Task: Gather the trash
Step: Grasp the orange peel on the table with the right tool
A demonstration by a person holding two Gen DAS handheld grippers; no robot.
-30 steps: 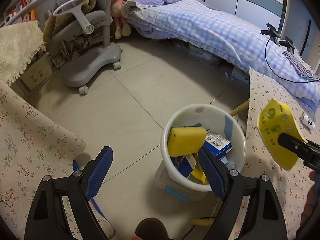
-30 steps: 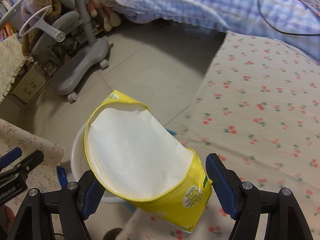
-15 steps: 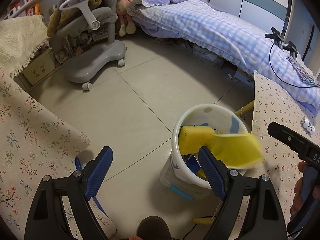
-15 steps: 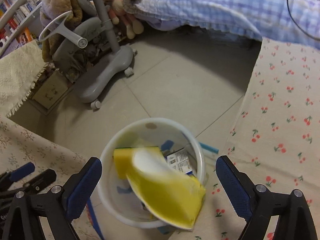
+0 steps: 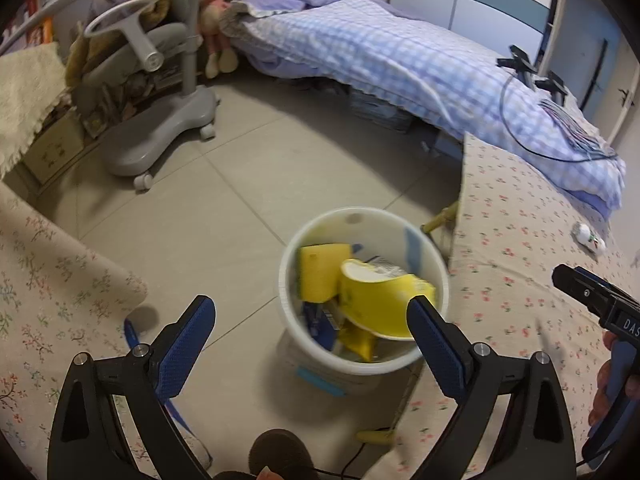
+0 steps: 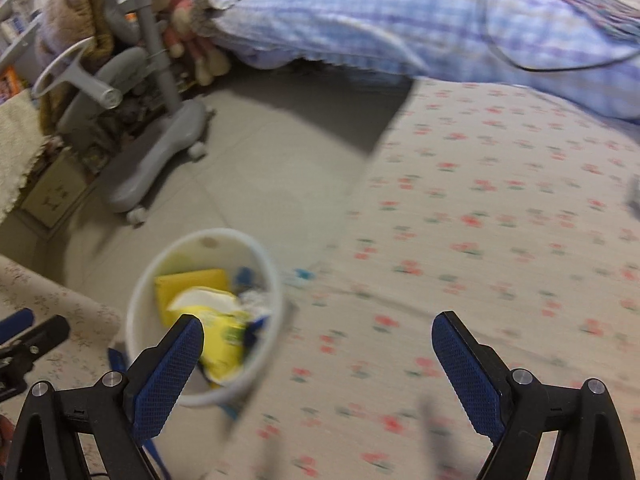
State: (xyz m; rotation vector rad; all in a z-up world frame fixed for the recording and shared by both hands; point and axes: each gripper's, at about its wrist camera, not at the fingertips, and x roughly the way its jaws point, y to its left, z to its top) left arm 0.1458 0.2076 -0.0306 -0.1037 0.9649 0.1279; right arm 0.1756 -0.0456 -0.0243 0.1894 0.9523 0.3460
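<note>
yellow tissue pack lies in the white bin on the floor btwn 2 cloth-covered tables, prob v light, soft & crinkly, best pinched at a flat edge; left gripper & right gripper both spread wide, holding nothing.

Left claw: lower centre of left wrist view, blue-padded fingers spread wide, nothing between. Right claw: lower centre of right wrist view, likewise spread, empty; seen also at right edge of left view, hand gripping handle.
</note>
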